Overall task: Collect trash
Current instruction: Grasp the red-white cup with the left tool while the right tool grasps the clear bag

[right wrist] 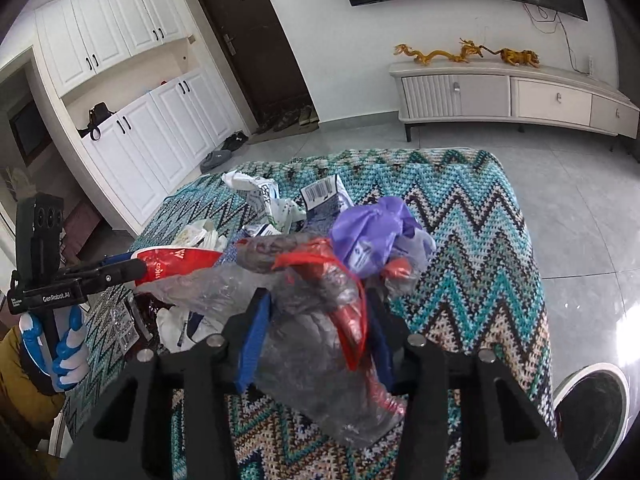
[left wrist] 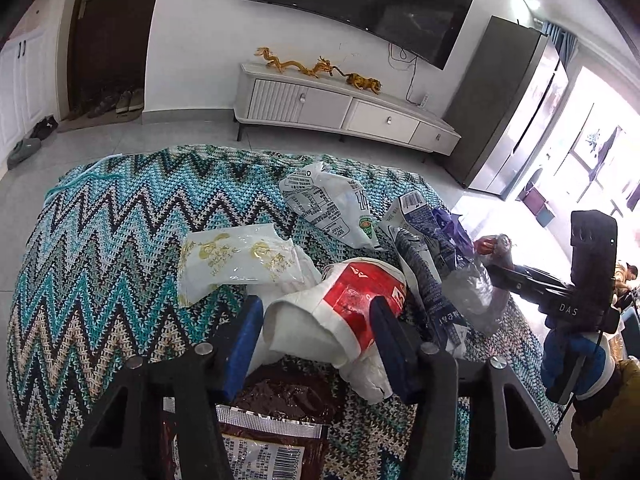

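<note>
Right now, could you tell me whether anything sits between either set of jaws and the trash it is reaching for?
Nothing visible does. The left gripper already has the red and white wrapper between its jaws, and the right gripper has the clear plastic bag between its own. Other wrappers only lie beside them on the knitted cloth.

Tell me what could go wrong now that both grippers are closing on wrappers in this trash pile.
The left gripper pinches the red and white paper cup near its crushed rim; it could slip or tear. The right gripper grips a clear plastic bag tangled with a purple bag; lifting may drag neighbours off the zigzag blanket.
</note>
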{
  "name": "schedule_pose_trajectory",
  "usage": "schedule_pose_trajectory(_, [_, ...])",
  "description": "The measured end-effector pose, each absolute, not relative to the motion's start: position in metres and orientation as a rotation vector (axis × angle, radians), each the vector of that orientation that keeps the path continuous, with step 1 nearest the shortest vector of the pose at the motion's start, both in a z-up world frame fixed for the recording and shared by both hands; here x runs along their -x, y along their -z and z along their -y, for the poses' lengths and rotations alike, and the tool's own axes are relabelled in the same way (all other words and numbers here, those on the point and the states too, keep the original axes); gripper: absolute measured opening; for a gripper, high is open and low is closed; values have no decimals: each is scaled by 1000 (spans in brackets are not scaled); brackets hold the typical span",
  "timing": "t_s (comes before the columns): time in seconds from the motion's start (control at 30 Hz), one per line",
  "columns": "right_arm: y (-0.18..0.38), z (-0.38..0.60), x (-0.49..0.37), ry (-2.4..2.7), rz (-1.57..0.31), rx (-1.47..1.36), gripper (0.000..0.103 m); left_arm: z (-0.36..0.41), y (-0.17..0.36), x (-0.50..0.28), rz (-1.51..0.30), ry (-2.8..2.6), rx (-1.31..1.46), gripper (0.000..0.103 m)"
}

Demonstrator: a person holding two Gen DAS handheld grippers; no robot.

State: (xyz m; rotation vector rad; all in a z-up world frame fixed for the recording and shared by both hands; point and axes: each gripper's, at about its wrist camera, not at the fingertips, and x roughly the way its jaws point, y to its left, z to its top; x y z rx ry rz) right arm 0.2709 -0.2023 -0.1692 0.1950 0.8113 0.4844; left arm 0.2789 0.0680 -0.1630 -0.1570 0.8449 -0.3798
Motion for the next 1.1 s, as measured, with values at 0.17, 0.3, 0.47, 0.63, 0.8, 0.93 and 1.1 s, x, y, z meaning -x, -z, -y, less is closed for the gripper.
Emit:
schedule_pose_trajectory(0.17, [162,209,-250,-480,-784,-207,44,-62,157,-270,-835,407,160,49])
schedule_pose_trajectory(0.3, [153,214,-240,-472,-767,-203,44,-54,153,-265,-830,464,174,49])
schedule_pose_trajectory(0.47, [156,216,-234,-462,-781,-194,43,-38,155,-264,-845,493,167,49])
schedule_pose_trajectory(0.63, [163,219,-227,-455,-791,-207,42,-34,157,-264,-841,456,132,56])
schedule_pose_trajectory(0.8, [160,219,-229,-454,-786,-197,42,-39,155,-270,-841,413,67,76])
schedule_pose_trajectory(0.93, [160,215,-236,-463,-782,-192,42,-28,161,-271,-871,428,-19,75])
schedule_pose_trajectory(1.1, [162,209,-242,-474,-790,-183,41,-8,171,-273,-907,435,-129,58])
